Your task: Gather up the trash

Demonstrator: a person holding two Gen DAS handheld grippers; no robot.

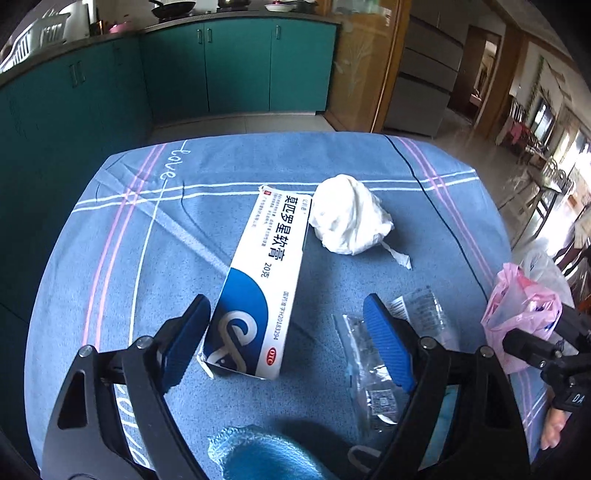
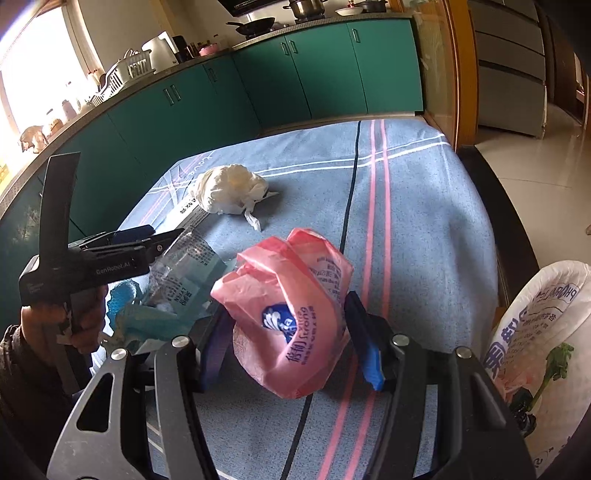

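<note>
**Now: trash on the blue cloth**

Nearest, the right gripper [image 2: 291, 343] is closed on a pink plastic bag [image 2: 284, 314]. The left gripper [image 1: 286, 332] stands wide open and holds nothing; the near end of the ointment box [image 1: 258, 280] lies between its fingers, a clear wrapper [image 1: 373, 365] beside. Farther, a crumpled white tissue [image 1: 347, 218] lies on the tablecloth [image 1: 110, 258].

From my remote seat I saw a blue striped tablecloth [image 1: 332, 155] covering the table, with teal cabinets [image 1: 236, 66] behind it. A black frying pan [image 2: 255, 25] and a steel pot [image 2: 306, 7] sat on the counter, a white dish rack [image 2: 125, 72] near the window
</note>
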